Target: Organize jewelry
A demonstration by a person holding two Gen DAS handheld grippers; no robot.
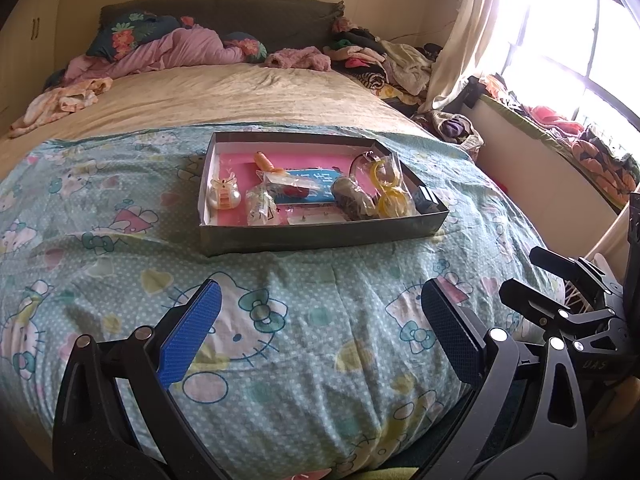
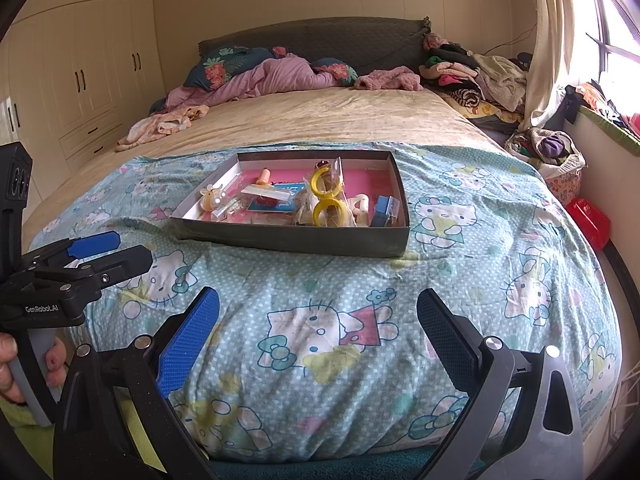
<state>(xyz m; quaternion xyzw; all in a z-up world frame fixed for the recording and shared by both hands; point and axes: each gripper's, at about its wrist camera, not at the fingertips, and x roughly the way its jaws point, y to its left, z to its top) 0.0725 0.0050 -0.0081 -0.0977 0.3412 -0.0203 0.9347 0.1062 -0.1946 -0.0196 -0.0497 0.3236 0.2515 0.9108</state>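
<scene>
A shallow dark box with a pink floor sits on the Hello Kitty blanket on the bed; it also shows in the right wrist view. Inside lie bagged yellow bangles, a pearl-and-orange hair clip, an orange item, a blue card, a small blue box and small clear packets. My left gripper is open and empty, well short of the box. My right gripper is open and empty too, also in front of the box.
Pillows and a pink quilt lie at the headboard, a clothes pile at the far right corner. Wardrobes stand left. A window ledge with clothes, a basket and a red object are on the right.
</scene>
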